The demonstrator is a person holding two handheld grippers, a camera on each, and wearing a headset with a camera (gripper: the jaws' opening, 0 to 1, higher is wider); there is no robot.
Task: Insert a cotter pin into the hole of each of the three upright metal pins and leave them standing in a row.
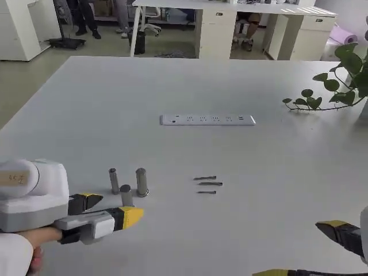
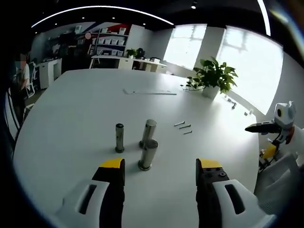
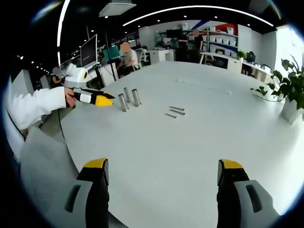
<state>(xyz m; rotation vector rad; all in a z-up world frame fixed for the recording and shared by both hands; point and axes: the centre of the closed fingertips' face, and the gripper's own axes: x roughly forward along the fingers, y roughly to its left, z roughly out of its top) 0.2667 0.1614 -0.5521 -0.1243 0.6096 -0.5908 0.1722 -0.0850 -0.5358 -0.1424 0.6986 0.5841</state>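
Three pins (image 1: 141, 182) stand upright, clustered near left on the tabletop (image 1: 230, 86); three cotter pins (image 1: 210, 184) lie to their right. The left tongs (image 2: 160, 166) gape apart just before the nearest pin. The right tongs (image 3: 164, 167), also apart, hover near right, well clear.

A broad white table (image 1: 241, 80) fills the room's middle, with a white power strip (image 1: 207, 119) toward 12 o'clock and a leafy plant (image 1: 339, 80) at 2 o'clock. White cabinets (image 1: 17, 29) stand at 10 o'clock on a pale floor (image 1: 34, 69). Bright windows (image 2: 237, 52) glow behind the plant.
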